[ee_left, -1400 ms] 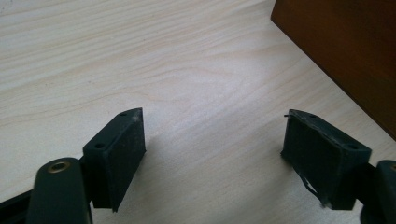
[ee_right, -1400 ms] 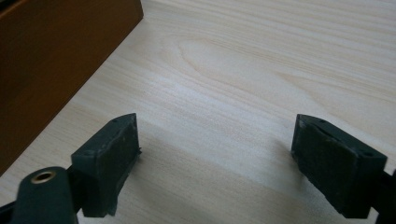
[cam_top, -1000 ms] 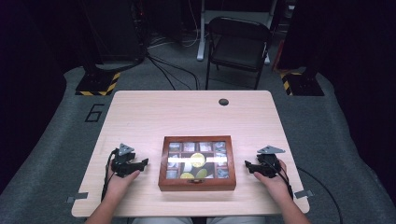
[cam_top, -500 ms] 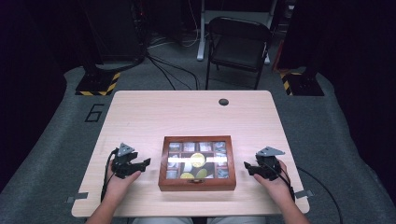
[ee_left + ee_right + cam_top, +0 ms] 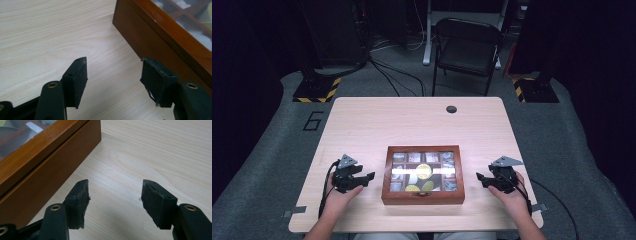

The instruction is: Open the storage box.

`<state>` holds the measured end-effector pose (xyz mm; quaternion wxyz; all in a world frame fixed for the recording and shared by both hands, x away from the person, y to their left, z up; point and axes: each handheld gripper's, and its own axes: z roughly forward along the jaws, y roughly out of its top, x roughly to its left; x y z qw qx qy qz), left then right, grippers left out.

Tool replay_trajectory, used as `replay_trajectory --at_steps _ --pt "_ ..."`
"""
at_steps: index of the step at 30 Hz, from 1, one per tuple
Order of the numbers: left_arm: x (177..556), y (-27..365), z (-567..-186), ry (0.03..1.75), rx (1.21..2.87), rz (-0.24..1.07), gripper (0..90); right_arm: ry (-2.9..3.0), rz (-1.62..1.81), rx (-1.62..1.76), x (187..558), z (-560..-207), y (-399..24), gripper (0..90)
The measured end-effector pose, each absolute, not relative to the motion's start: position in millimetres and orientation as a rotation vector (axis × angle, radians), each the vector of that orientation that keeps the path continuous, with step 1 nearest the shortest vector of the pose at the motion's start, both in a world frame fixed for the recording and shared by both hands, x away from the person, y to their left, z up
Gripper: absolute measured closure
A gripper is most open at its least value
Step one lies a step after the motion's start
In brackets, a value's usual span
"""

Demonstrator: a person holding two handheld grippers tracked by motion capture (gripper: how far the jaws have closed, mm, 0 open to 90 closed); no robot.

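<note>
Between the left gripper's [image 5: 113,75] fingers [image 5: 77,80], apart and just closing, lies only bare bench [image 5: 412,120]. Likewise the right gripper's [image 5: 115,197] fingers stand apart, empty. Both flank the glass-lidded wooden box [image 5: 423,174], which sits centred near the bench's front edge.

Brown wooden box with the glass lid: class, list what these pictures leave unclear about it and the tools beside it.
- Contents of the brown wooden box with the glass lid: high view, too small, and glare on the glass hides some compartments.
- Its small front clasp: high view, too small to tell whether it is fastened.
- The box in the left tool view and the right tool view: cut off by the frame edge.
</note>
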<state>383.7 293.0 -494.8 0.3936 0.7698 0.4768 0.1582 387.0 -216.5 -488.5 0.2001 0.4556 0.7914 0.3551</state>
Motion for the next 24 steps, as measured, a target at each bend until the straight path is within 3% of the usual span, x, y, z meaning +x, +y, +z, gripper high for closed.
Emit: replay_trajectory --at_steps 12,24 --pt "381.3 300.6 -480.1 1.227 1.902 0.397 36.9 2.235 1.033 1.214 374.3 -472.3 -215.1 38.0" --pt "374.3 292.1 -466.6 1.173 1.952 0.398 38.0 2.271 1.106 1.118 361.5 -456.2 -198.3 40.1"
